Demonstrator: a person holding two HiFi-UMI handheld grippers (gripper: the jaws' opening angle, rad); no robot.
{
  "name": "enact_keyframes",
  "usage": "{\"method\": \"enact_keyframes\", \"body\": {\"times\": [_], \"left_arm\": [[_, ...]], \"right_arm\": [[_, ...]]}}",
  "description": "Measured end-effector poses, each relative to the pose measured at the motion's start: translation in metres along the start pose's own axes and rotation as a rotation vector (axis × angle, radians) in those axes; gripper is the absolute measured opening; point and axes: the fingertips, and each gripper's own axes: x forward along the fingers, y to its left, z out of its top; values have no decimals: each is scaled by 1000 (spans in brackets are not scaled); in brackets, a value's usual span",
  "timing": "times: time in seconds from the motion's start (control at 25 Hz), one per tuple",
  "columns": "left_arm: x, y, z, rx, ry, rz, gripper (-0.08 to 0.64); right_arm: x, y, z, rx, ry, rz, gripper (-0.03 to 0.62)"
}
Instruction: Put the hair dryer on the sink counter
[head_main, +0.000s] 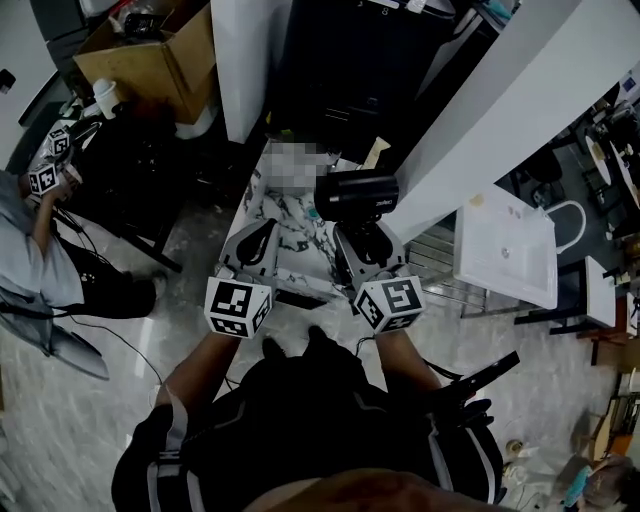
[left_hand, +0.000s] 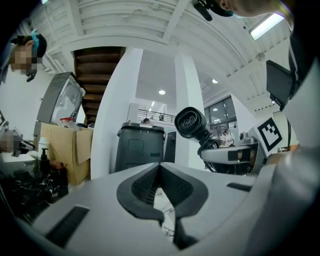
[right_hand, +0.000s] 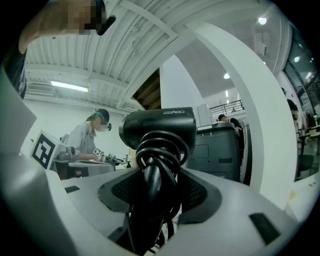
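Black plastic hair dryer (right_hand: 159, 127), with its cord coiled round the handle, is gripped by that handle between the fingers of the right gripper (head_main: 366, 243), barrel uppermost, over the white marble-patterned counter (head_main: 297, 245). Just beside it, the left gripper (head_main: 256, 243) has its fingers closed together on nothing.

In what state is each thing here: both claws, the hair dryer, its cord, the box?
Black plastic hair dryer: held by its handle.
Black cord: coiled round the handle.
Right claw: shut on the hair dryer.
Left claw: shut, empty.
Brown cardboard box: open.
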Motion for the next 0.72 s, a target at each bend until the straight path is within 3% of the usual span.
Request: {"method": "enact_keyframes", "body": {"times": [0.72], "left_arm": [[34,29,-89,-89,158,133,3]], "right_arm": [[62,-22,-105,-18,214,133,233]]}}
